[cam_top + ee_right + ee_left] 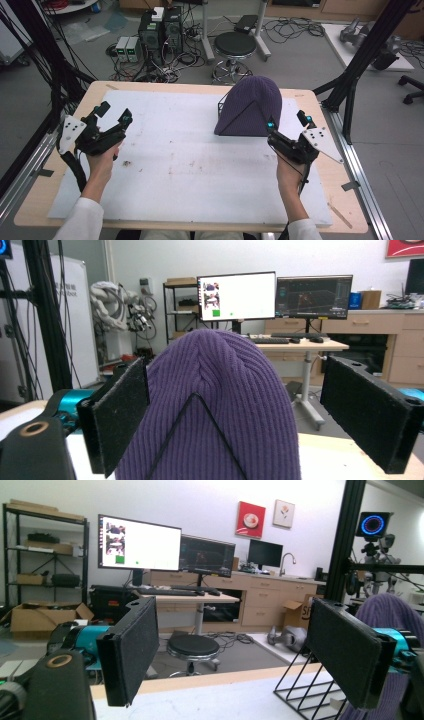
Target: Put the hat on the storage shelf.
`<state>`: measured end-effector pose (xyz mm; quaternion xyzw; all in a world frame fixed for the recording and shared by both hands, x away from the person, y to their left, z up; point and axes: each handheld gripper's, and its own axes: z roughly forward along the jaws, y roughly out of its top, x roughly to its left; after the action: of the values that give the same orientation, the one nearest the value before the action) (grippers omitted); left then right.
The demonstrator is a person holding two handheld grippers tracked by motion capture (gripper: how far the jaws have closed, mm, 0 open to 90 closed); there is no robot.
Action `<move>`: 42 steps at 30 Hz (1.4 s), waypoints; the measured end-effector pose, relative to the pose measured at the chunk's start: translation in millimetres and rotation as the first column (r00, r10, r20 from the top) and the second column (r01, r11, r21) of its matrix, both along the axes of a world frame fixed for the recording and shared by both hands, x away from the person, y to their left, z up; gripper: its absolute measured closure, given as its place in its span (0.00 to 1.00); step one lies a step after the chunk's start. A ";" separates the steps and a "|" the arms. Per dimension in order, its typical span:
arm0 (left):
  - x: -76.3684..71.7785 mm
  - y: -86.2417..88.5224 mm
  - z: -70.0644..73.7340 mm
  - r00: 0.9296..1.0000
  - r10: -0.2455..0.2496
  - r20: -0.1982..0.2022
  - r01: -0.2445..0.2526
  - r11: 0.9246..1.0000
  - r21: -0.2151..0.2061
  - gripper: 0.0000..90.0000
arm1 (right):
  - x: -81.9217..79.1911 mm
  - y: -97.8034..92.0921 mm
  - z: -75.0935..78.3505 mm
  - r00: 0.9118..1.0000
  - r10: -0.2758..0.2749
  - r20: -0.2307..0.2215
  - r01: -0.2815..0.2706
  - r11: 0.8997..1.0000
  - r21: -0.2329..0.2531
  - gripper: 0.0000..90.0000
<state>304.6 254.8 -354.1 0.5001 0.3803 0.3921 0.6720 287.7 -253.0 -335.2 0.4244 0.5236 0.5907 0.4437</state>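
Note:
A purple knitted beanie (251, 104) is pulled over a black wire stand (223, 102) at the back right of the white mat. My right gripper (287, 121) is held open just in front of it, jaws pointing at its lower right edge. In the right gripper view the beanie (220, 405) rises between and beyond the wide-apart pads (367, 412), with the stand's wire showing as a black triangle on the knit. My left gripper (114, 113) is open over the mat's left side, far from the hat. In the left gripper view the beanie (387, 617) and wire stand (305, 690) show at the right.
The white mat (185, 165) covers most of the wooden table (345, 200). A black frame post (367, 47) stands at the table's right rear. Behind the table on the floor are a round stool (235, 47), computer towers (160, 32) and cables.

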 end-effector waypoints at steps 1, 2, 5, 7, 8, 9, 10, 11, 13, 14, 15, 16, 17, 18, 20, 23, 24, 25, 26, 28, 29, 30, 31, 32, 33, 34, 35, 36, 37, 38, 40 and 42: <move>-1.4 3.2 -1.1 1.000 0.007 -0.002 -0.007 1.000 -0.002 0.24 | -3.8 -1.1 0.9 1.000 -0.003 -0.011 0.003 1.000 0.000 0.13; -3.0 6.2 -1.8 1.000 0.013 -0.004 -0.013 1.000 -0.006 0.24 | -5.0 -1.9 1.2 1.000 -0.008 -0.015 0.008 1.000 -0.003 0.13; -8.3 15.2 -3.5 1.000 0.028 -0.006 -0.028 1.000 -0.004 0.24 | -9.1 -4.1 1.8 0.999 -0.020 -0.028 0.020 1.000 0.001 0.13; -11.7 20.3 -4.4 0.999 0.038 -0.006 -0.038 0.999 -0.001 0.24 | -10.6 -4.7 2.2 0.999 -0.021 -0.031 0.021 1.000 0.004 0.13; -13.2 22.8 -4.7 0.999 0.042 -0.004 -0.042 0.999 0.000 0.24 | -13.5 -5.2 1.3 0.999 -0.031 -0.015 0.031 0.999 0.006 0.13; -14.7 25.1 -5.1 0.999 0.045 -0.006 -0.045 0.999 -0.001 0.24 | -13.5 -5.2 1.3 0.999 -0.031 -0.015 0.031 0.999 0.006 0.13; -16.9 28.9 -6.1 0.999 0.053 -0.006 -0.053 0.999 -0.003 0.24 | -15.3 -5.2 -0.9 0.999 -0.035 -0.023 0.035 0.999 0.004 0.13; -16.9 28.9 -6.1 0.999 0.053 -0.006 -0.053 0.999 -0.003 0.24 | -15.3 -5.2 -0.9 0.999 -0.035 -0.023 0.035 0.999 0.004 0.13; -18.4 33.5 -8.8 0.998 0.057 -0.010 -0.057 0.998 -0.004 0.24 | -17.0 -6.0 -7.7 0.999 -0.041 -0.035 0.041 0.999 0.011 0.13; -18.4 33.5 -8.8 0.998 0.057 -0.010 -0.057 0.998 -0.004 0.24 | -17.3 -6.6 -10.0 0.998 -0.044 -0.036 0.044 0.999 0.010 0.13; -18.9 34.6 -10.1 0.998 0.058 -0.013 -0.058 0.998 -0.004 0.24 | -17.3 -6.6 -10.0 0.998 -0.044 -0.036 0.044 0.999 0.010 0.13; -19.4 35.8 -11.6 0.998 0.059 -0.015 -0.059 0.998 0.000 0.24 | -17.5 -7.2 -12.5 0.998 -0.045 -0.038 0.046 0.999 0.010 0.13; -19.8 36.7 -13.2 0.998 0.061 -0.018 -0.061 0.998 0.001 0.24 | -17.9 -7.7 -15.0 0.998 -0.046 -0.040 0.046 0.999 0.011 0.13; -20.3 37.6 -14.9 0.998 0.061 -0.021 -0.061 0.998 0.003 0.24 | -18.2 -9.2 -19.8 0.998 -0.051 -0.047 0.052 0.999 0.013 0.13; -21.4 39.6 -18.5 0.998 0.063 -0.025 -0.063 0.998 0.003 0.24 | -19.3 -11.3 -24.8 0.997 -0.053 -0.048 0.054 0.998 0.020 0.13; -22.9 42.2 -23.4 0.997 0.070 -0.036 -0.070 0.998 0.002 0.23 | -21.4 -13.3 -32.1 0.996 -0.057 -0.064 0.059 0.998 0.032 0.13; -23.6 43.1 -25.4 0.996 0.072 -0.044 -0.072 0.997 0.003 0.23 | -22.1 -14.4 -35.6 0.996 -0.061 -0.069 0.063 0.998 0.030 0.13; -24.2 43.9 -27.0 0.996 0.072 -0.045 -0.072 0.997 0.004 0.23 | -23.1 -15.0 -38.4 0.995 -0.062 -0.078 0.065 0.997 0.033 0.13; -24.9 44.3 -28.4 0.996 0.074 -0.048 -0.073 0.997 0.004 0.23 | -23.7 -15.8 -41.3 0.995 -0.062 -0.081 0.065 0.997 0.033 0.13; -26.3 45.4 -30.7 0.996 0.077 -0.054 -0.077 0.997 0.006 0.23 | -24.8 -16.8 -46.0 0.994 -0.065 -0.091 0.069 0.997 0.035 0.13; -27.2 46.2 -32.3 0.995 0.079 -0.056 -0.079 0.997 0.005 0.23 | -25.6 -17.3 -49.3 0.993 -0.067 -0.098 0.071 0.997 0.038 0.13; -28.0 46.8 -33.5 0.995 0.079 -0.057 -0.079 0.997 0.007 0.23 | -25.6 -17.3 -49.3 0.993 -0.067 -0.098 0.071 0.997 0.038 0.13; -28.8 47.4 -34.8 0.995 0.079 -0.057 -0.079 0.997 0.007 0.23 | -26.0 -17.9 -51.7 0.992 -0.068 -0.102 0.072 0.997 0.036 0.13; -30.2 48.6 -37.7 0.995 0.083 -0.060 -0.083 0.997 0.004 0.24 | -27.0 -18.5 -56.3 0.992 -0.071 -0.109 0.075 0.996 0.040 0.13; -30.5 49.2 -38.9 0.994 0.086 -0.062 -0.086 0.996 0.003 0.24 | -27.2 -18.9 -58.6 0.992 -0.071 -0.107 0.076 0.996 0.039 0.13; -30.5 49.2 -38.9 0.994 0.086 -0.062 -0.086 0.996 0.003 0.24 | -27.2 -18.9 -58.6 0.992 -0.071 -0.107 0.076 0.996 0.039 0.13; -31.3 51.1 -42.7 0.993 0.094 -0.067 -0.095 0.995 -0.013 0.24 | -27.0 -18.5 -60.9 0.989 -0.064 -0.130 0.070 0.997 0.039 0.13; -31.3 51.1 -42.7 0.993 0.094 -0.067 -0.095 0.995 -0.013 0.24 | -27.4 -17.9 -63.0 0.991 -0.065 -0.114 0.071 0.997 0.044 0.13; -32.2 52.7 -46.2 0.993 0.094 -0.075 -0.096 0.995 -0.017 0.24 | -27.5 -17.0 -64.6 0.991 -0.068 -0.111 0.073 0.997 0.038 0.13; -32.2 52.7 -46.2 0.993 0.094 -0.075 -0.096 0.995 -0.017 0.24 | -27.5 -16.2 -66.5 0.991 -0.067 -0.118 0.071 0.997 0.032 0.13; -33.7 54.6 -51.4 0.991 0.103 -0.087 -0.104 0.995 -0.008 0.24 | -27.5 -15.0 -71.0 0.990 -0.065 -0.124 0.069 0.997 0.027 0.13; -34.2 55.2 -52.9 0.991 0.104 -0.089 -0.106 0.994 -0.010 0.24 | -26.8 -14.9 -75.1 0.989 -0.068 -0.133 0.072 0.997 0.024 0.13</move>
<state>270.4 310.1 -407.0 0.4911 0.4383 0.4016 0.6368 260.9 -267.9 -410.3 0.4869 0.5279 0.5530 0.4224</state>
